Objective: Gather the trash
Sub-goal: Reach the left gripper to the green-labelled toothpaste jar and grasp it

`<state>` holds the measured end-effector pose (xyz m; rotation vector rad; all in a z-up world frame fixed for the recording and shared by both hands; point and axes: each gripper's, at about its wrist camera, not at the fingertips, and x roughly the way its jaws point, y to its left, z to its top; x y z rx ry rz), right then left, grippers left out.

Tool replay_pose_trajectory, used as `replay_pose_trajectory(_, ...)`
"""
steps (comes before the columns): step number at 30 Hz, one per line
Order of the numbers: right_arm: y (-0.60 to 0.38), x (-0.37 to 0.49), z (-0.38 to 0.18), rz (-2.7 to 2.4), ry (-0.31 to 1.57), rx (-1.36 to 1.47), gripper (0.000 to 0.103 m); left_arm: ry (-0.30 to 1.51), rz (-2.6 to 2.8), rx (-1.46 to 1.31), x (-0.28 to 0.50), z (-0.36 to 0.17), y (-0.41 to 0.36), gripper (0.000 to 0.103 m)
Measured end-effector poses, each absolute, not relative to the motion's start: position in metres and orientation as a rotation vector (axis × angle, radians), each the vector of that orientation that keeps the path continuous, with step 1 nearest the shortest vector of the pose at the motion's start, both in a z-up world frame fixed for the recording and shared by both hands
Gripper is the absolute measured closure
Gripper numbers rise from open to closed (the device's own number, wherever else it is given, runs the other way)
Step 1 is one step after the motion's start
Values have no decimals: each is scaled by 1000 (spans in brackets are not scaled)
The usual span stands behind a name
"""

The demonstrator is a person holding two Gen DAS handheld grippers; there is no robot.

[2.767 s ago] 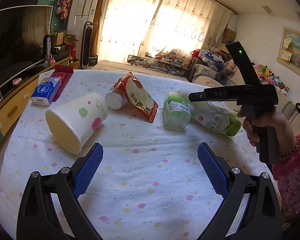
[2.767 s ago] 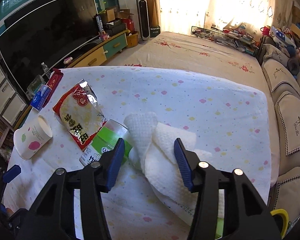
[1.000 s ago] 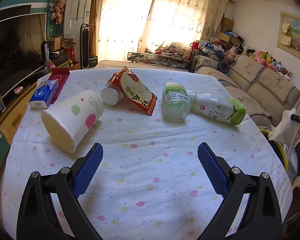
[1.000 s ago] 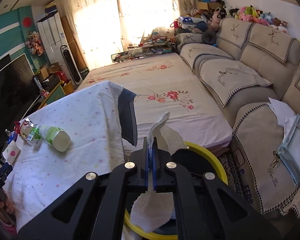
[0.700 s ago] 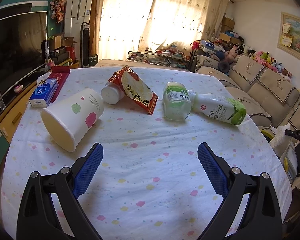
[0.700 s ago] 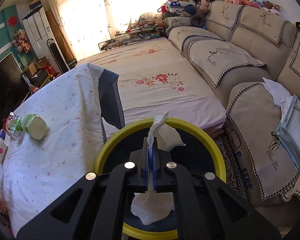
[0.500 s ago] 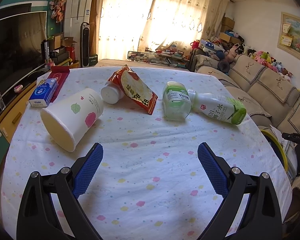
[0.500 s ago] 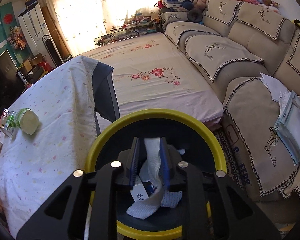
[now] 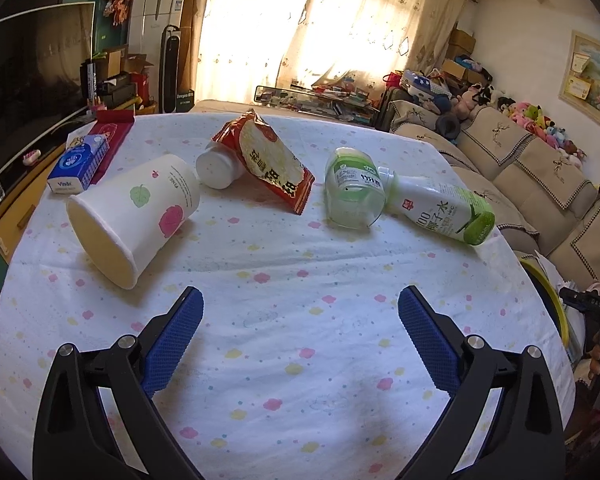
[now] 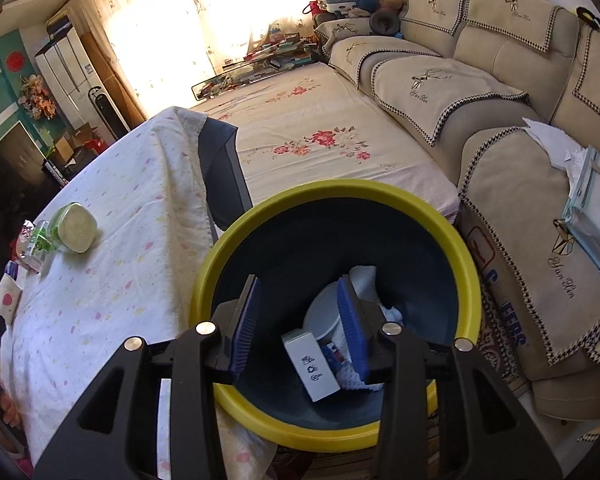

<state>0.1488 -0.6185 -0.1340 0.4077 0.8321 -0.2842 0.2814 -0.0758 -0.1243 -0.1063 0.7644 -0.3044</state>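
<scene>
Open cloth on the worktop [image 9: 300,344] is being left free ahead of the left hand-held gripper [image 9: 300,316]. Passage at 11 o'clock is being blocked by the tipped paper cup [image 9: 134,216], at 12 by the snack bag [image 9: 272,164], at 1 by two lying bottles [image 9: 352,194]. The bin [image 10: 336,200] mouth is being left unobstructed under the right hand-held gripper [image 10: 300,320].

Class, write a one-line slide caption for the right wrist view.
Open right claw above the yellow-rimmed bin holding tissue and a white box.
</scene>
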Motion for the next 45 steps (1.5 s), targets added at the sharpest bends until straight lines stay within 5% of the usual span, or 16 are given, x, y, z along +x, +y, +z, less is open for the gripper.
replay_pose_trajectory(18, -635, 132, -129, -274, 779, 474, 60, 853, -264, 80, 364, -121, -173, 7)
replay_pose_trajectory(33, -642, 133, -136, -268, 788, 507, 59, 847, -229, 129, 410, -127, -187, 26)
replay_pose_trajectory(45, -640, 134, -138, -268, 791, 513, 59, 864, -243, 145, 420, -135, -197, 54)
